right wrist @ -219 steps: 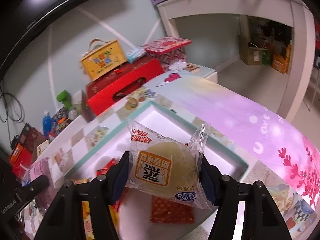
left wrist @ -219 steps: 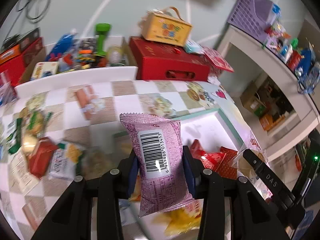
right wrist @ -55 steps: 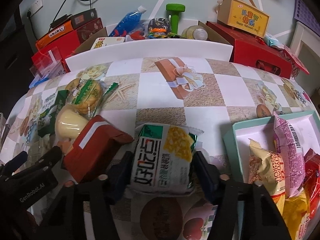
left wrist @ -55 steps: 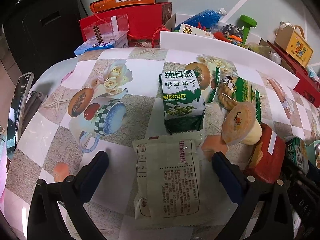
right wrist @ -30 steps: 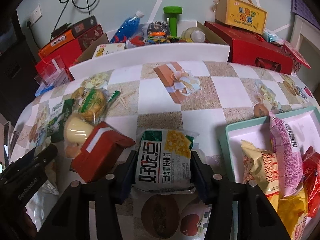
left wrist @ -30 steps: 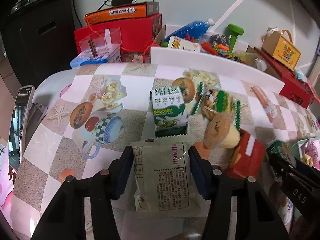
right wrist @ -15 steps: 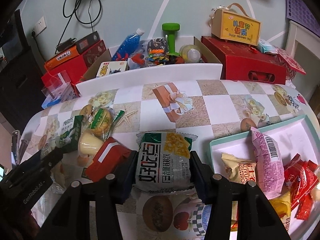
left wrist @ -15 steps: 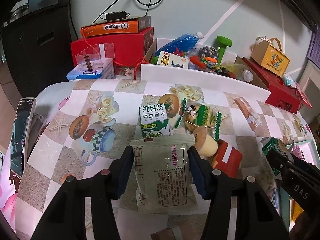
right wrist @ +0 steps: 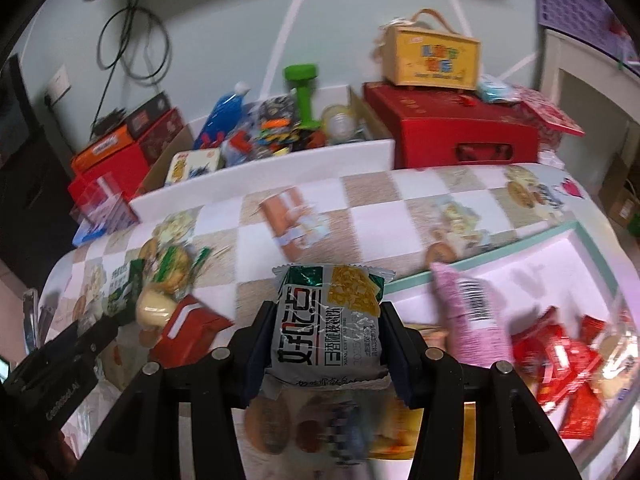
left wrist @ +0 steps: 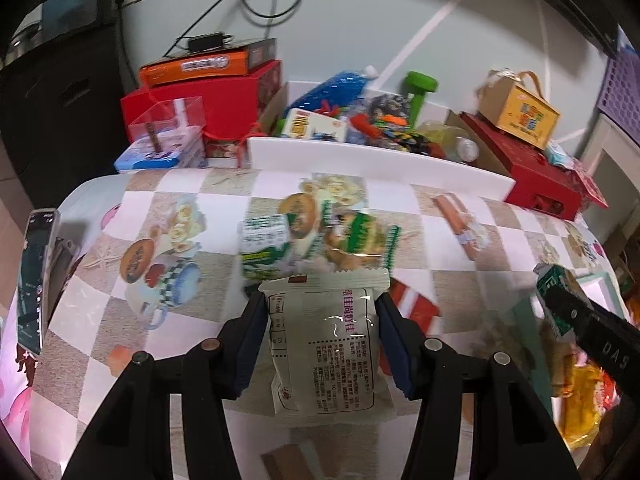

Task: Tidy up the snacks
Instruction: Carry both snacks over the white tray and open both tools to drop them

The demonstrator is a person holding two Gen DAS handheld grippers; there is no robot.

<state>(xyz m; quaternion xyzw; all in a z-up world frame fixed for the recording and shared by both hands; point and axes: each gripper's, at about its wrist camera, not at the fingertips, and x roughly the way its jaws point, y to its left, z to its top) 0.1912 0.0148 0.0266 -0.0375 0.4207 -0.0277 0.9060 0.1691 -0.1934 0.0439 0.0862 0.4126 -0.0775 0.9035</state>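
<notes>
Snacks: two packets are held, one per gripper, both clear of the table [left wrist: 192, 284]. The left gripper [left wrist: 323, 330] pitches steeply downward, its fingers [left wrist: 250, 346] clamped on the sides of a pale grey-white packet [left wrist: 326, 344] with printed text, held upright with its crimped top edge away from the camera. The right gripper [right wrist: 326, 338] is angled down likewise, its fingers [right wrist: 258, 354] squeezed on a green-and-yellow packet [right wrist: 330, 320] with bold black characters, also upright between the pads.

Below and just beyond the left gripper, loose items lie on the checkered tablecloth: a red box [left wrist: 412, 306] to the right of the held packet, a green-and-white biscuit pack [left wrist: 264, 246] and a clear bag of biscuits with green trim [left wrist: 356, 240] further out. In the right view the same group sits to the left: red box [right wrist: 188, 330], a pale round cup [right wrist: 154, 308], the biscuit pack [right wrist: 122, 290].

To the right of the right gripper, a white tray with teal rim [right wrist: 560, 232] rests on the table. It holds a pink packet with a barcode [right wrist: 472, 316] leaning near its front-left corner and several red sachets [right wrist: 560, 360] beside it.

At the far table edge, a white board [right wrist: 260, 178] stands. Behind it: a green dumbbell [right wrist: 302, 90], a blue bottle [right wrist: 222, 114], a large red box [right wrist: 452, 132] with a yellow carry box [right wrist: 430, 56] on top.
</notes>
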